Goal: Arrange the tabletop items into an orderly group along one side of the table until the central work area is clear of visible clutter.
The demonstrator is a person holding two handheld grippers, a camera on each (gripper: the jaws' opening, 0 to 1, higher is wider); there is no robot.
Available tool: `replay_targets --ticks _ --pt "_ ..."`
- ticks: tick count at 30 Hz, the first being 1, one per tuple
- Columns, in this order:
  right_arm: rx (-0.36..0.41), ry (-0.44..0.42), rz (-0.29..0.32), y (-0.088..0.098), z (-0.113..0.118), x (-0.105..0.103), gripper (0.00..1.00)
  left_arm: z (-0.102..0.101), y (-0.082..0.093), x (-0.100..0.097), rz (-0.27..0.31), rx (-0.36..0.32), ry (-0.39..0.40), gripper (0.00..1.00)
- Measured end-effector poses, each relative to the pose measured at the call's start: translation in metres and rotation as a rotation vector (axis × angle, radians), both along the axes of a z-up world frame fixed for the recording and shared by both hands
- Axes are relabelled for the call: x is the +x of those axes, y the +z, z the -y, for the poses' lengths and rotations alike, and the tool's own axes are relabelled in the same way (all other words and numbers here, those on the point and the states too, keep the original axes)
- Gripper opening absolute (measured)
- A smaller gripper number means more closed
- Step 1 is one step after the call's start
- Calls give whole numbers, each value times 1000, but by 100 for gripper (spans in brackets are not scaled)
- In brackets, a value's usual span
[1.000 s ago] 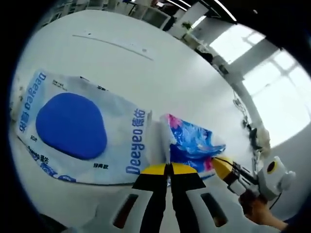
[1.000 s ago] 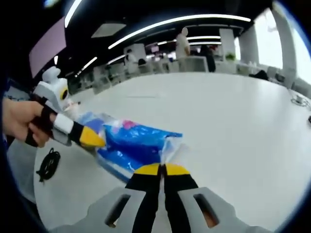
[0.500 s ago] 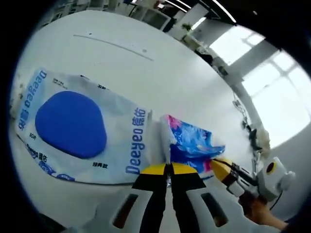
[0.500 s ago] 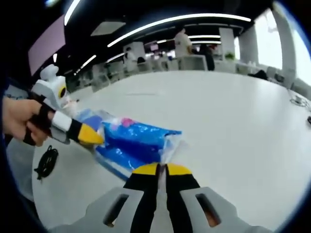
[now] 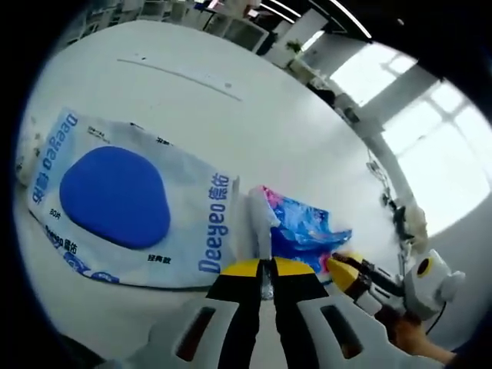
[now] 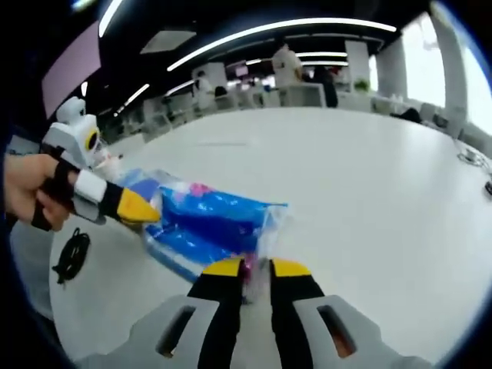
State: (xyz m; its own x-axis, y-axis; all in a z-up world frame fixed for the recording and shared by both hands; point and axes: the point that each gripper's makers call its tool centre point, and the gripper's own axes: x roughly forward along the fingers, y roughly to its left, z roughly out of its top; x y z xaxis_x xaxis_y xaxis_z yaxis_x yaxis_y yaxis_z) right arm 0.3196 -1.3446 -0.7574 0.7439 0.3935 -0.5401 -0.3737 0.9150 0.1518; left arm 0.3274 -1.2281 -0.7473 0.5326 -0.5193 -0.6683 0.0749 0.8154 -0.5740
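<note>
Blue floral packet (image 5: 301, 231) has crinkly clear ends, left tool (image 5: 267, 270) clamping one, right tool (image 6: 257, 269) parted.

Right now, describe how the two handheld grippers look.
Each gripper, left gripper and right gripper, has black jaws tipped in yellow on a pale grey body with slotted openings. Seen from the side, the handle is black and white.

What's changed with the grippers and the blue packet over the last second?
The right gripper has opened its jaws a little around the blue packet's end. The left gripper stays shut on the other end. The wipes pack has not moved.
</note>
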Motion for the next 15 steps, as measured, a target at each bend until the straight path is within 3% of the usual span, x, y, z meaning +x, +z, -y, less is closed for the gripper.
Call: replay_targets --ticks 3,15 --pt "-5 -4 9 1 1 0 19 0 3 0 8 -18 10 8" --pt "12 -16 11 0 -2 -3 27 -3 11 -3 35 -40 22 14"
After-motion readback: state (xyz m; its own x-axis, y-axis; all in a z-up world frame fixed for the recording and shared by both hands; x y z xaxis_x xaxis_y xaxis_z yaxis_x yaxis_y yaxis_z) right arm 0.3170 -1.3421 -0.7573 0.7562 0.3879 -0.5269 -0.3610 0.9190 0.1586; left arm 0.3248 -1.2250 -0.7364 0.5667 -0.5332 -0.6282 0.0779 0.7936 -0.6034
